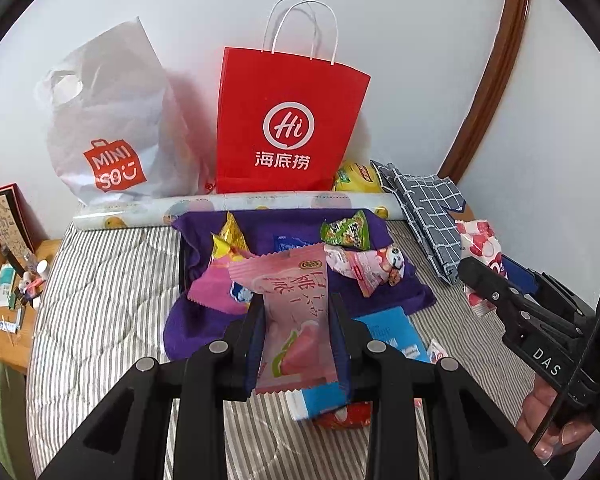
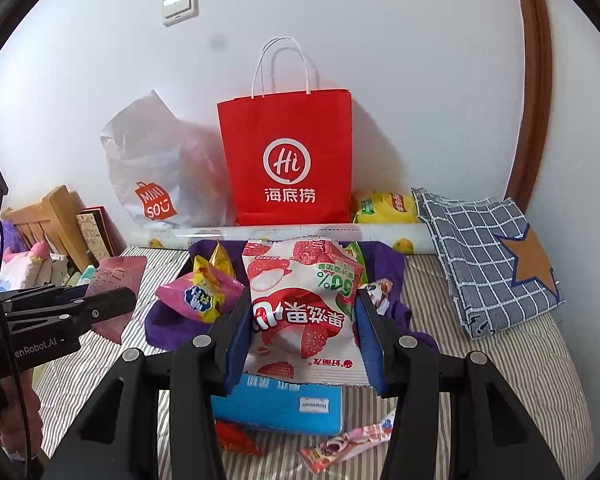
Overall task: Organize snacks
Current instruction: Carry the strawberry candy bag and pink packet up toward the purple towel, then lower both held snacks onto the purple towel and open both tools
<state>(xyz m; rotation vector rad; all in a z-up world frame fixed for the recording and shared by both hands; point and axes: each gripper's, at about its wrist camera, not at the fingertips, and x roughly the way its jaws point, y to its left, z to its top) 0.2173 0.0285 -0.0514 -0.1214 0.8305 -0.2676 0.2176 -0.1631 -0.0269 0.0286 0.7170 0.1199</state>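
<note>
Left gripper (image 1: 296, 320) clamped tight on the pink peach packet (image 1: 290, 320), hanging over the purple cloth (image 1: 396, 292) mid-bed, near the wall edge. Right view: right gripper (image 2: 300, 332) squeezed the lychee packet (image 2: 300, 304) above the blue box (image 2: 276, 404)

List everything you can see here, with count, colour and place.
peach pack: one, pink, in left gripper
lychee pack: one, white and red, in right gripper
paper bag: one, red, upright against wall
plastic bag: one, white, left of paper bag
cloth: one, purple, on bed, snacks on it
green pack: one, on cloth
blue box: one, under lychee pack
checked fabric: one, grey-blue, right side of bed
yellow pack: one, right of paper bag
bed: one, striped
hand: one, holding right gripper
</note>
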